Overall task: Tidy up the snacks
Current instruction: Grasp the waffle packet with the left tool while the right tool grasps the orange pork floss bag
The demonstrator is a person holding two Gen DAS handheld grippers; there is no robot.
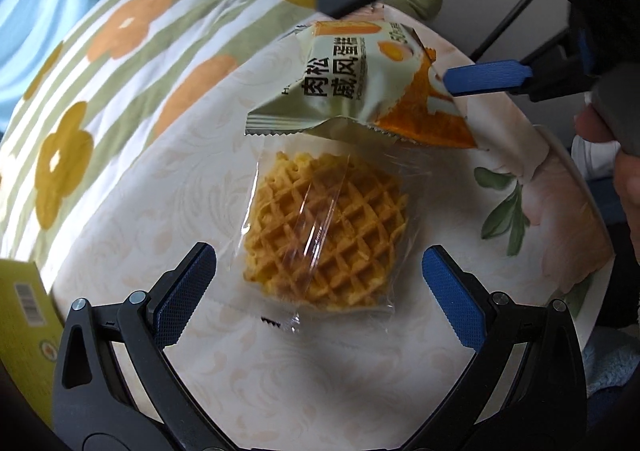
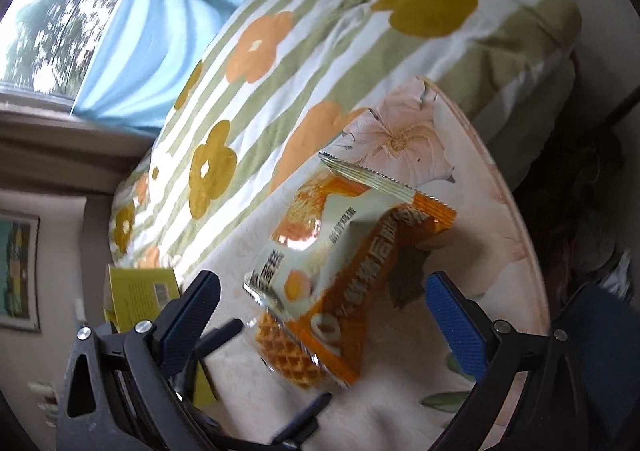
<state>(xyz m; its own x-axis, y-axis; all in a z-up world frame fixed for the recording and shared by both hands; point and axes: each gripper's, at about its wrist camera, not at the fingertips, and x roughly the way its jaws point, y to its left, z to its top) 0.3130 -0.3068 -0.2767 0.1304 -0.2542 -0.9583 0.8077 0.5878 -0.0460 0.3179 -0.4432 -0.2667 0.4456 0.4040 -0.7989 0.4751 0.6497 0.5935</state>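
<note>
Bedding (image 1: pixel 132 51) in green stripes and orange flowers fills the background, its far side running out of frame. On it sits a round floral tray (image 1: pixel 192 187); its near rim is hidden behind the left tongs (image 1: pixel 316 291), and its right rim is partly covered by a hand (image 1: pixel 628 187) cut off at the frame edge. Near the tray's middle lies a waffle packet (image 1: pixel 324 239) in clear wrap. A green cake packet (image 1: pixel 348 87) lies toward the far rim, overlapping an orange packet (image 1: pixel 432 115) whose print is mostly covered. A yellow box (image 1: pixel 24 331) just beside the tray's left rim is cropped. The left tongs stand wide apart, low over the waffle, touching nothing. The right tongs (image 2: pixel 320 315) are also spread apart, hovering over the two stacked packets; the right wrist view is motion-blurred.
</note>
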